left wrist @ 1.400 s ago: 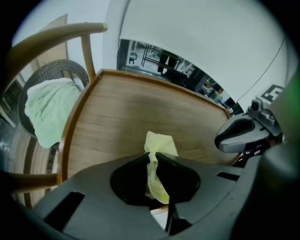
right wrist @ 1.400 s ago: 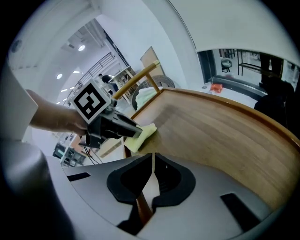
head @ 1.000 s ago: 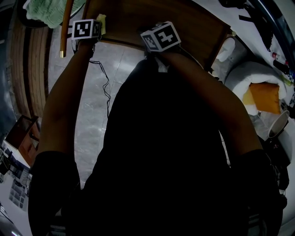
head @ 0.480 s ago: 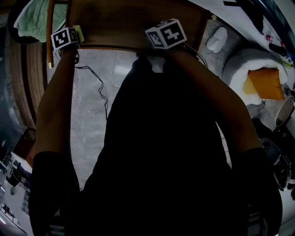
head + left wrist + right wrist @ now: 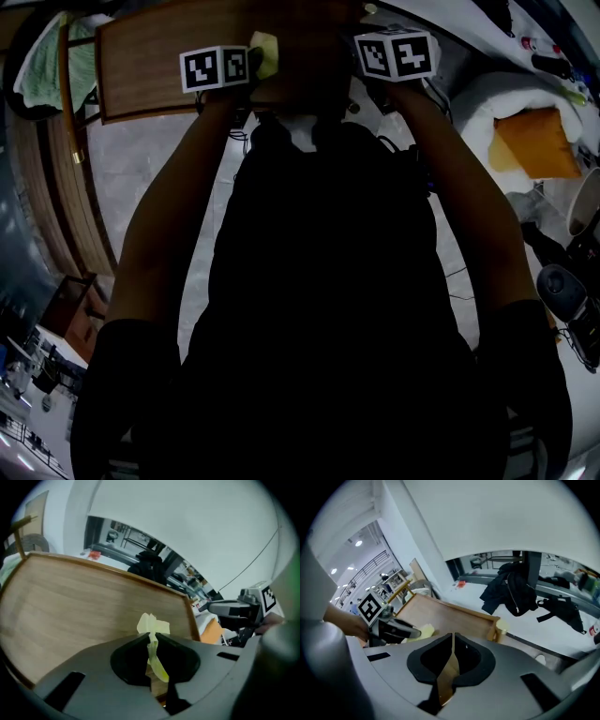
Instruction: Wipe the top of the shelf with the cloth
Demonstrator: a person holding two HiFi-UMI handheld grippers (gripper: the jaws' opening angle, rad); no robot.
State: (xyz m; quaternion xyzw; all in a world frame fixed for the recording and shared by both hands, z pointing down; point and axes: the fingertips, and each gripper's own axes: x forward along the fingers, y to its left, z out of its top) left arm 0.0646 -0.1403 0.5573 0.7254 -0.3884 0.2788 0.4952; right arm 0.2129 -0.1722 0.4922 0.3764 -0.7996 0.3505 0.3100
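Note:
The shelf top [image 5: 150,66] is a brown wooden board with a raised rim, at the top of the head view. My left gripper [image 5: 248,64] is shut on a pale yellow cloth [image 5: 265,52] that rests on the board near its front edge. In the left gripper view the cloth [image 5: 151,625] sticks out past the shut jaws of the left gripper [image 5: 152,638] over the wood [image 5: 79,613]. My right gripper [image 5: 380,54] is to its right by the board's right end. In its own view the right gripper [image 5: 453,639] is shut with nothing in it, and the cloth [image 5: 423,631] lies to the left.
A green towel [image 5: 37,67] and a wooden pole [image 5: 67,94] stand left of the shelf. A white cushion with an orange pillow [image 5: 530,141] lies at the right. Dark clothing [image 5: 513,592] sits on a white surface beyond the shelf. A cable [image 5: 441,272] runs over the grey floor.
My left gripper has slid the cloth to the right from the board's left corner toward its middle. The right gripper has shifted toward the right end.

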